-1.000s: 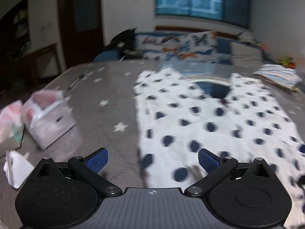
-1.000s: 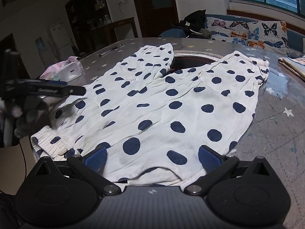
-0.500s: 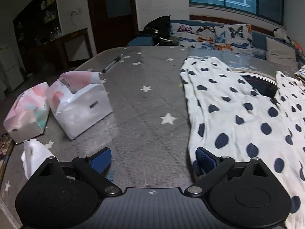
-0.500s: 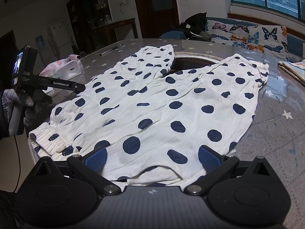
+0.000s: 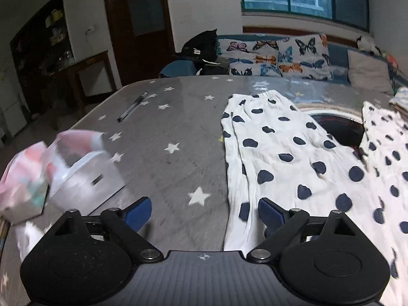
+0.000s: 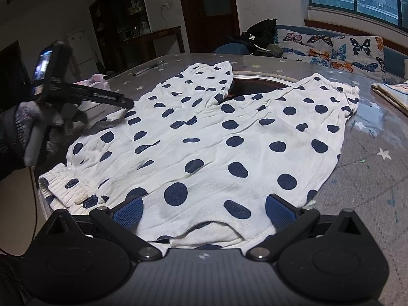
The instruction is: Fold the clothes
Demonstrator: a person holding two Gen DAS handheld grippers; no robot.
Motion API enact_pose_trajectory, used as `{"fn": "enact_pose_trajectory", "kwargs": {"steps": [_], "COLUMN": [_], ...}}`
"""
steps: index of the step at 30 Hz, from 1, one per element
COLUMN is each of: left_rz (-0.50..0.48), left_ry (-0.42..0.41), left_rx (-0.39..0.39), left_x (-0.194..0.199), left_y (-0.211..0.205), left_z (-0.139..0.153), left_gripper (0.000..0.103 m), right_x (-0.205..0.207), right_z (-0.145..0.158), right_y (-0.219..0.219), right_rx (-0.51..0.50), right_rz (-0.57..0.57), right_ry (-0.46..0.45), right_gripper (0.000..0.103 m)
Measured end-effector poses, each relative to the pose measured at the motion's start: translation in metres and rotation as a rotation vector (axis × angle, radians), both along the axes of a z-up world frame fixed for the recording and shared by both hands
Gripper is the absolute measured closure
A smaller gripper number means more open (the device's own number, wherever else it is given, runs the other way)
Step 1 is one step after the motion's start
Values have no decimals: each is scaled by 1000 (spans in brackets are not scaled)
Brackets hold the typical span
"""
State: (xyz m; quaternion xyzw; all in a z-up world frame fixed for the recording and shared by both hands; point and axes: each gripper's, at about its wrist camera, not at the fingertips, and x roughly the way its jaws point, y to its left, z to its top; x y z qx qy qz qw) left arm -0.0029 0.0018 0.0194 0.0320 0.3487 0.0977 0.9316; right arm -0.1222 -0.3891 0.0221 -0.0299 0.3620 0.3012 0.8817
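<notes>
The trousers [image 6: 216, 142] are white with big dark blue dots; they lie flat and spread out on the grey table [image 6: 369, 178], which has small white stars on it; the cloth is a bit wrinkly, with some faint grey marks near the middle; the two legs reach away toward the far side, and a dark round hole in the table [image 6: 257, 86] shows in the gap between them; a ribbed white band [image 6: 61, 186] with a pale button is at the near left corner; the near edge of the cloth is turned up a little in the middle. The right gripper [image 6: 204, 210] sits low over that near edge with its blue pads wide apart; the cloth lies between them but the pads do not press on it. The left gripper [image 5: 205, 213] is at the left edge of the trousers [image 5: 293, 168]; its jaws are closing, and the side of the cloth is just by its right pad, not pinched. A white box [image 5: 86, 181] and a pen [image 5: 132, 107] are on the table [image 5: 163, 168] to the left; folded cloth [image 6: 392, 91] lies at the far right.
</notes>
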Motion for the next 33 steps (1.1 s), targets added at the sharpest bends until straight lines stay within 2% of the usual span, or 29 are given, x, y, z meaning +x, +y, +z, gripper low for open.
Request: {"fn": "enact_pose_trajectory", "kwargs": {"steps": [13, 17, 20, 23, 25, 28, 33], "left_rz": [34, 18, 24, 20, -9, -113, -401], "left_ry": [5, 3, 8, 17, 3, -20, -41], "left_rx": [6, -49, -5, -8, -12, -48, -78], "left_x": [11, 11, 14, 14, 7, -14, -65], "left_y": [16, 18, 16, 16, 10, -6, -52], "left_z": [-7, -1, -3, -1, 6, 18, 29], "left_gripper": [16, 18, 18, 18, 18, 18, 17], "right_x": [0, -1, -1, 0, 0, 5, 14], "right_z": [-1, -2, -2, -1, -1, 2, 14], "right_y": [-2, -2, -2, -1, -1, -7, -30], "right_rx": [11, 11, 9, 7, 14, 58, 113], "right_rz": [-5, -8, -9, -9, -15, -38, -146], "right_ry": [-3, -4, -4, -3, 0, 29, 30], "right_gripper": [0, 0, 0, 0, 0, 0, 0]}}
